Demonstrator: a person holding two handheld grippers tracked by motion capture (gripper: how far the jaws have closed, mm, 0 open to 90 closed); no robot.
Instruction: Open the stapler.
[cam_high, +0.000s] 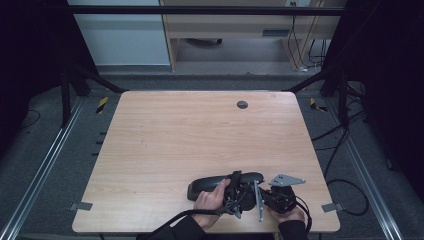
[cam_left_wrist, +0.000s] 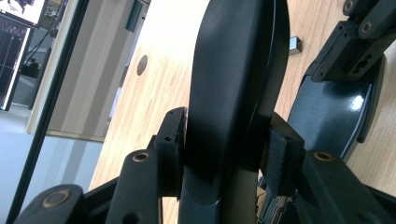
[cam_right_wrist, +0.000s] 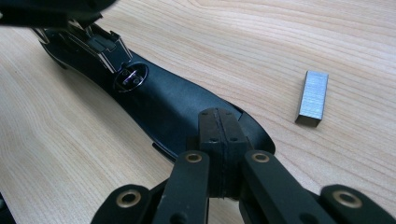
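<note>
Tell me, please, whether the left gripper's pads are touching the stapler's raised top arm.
Touching. In the left gripper view, both pads press against the sides of the stapler's black top arm, with no gap on either side.

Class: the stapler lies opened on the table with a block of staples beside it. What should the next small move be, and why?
Probably lift the right gripper off the base and open it over the staple block. Its fingers are shut on nothing, the left gripper already holds the stapler's top arm up, and the block lies loose on the table.
</note>
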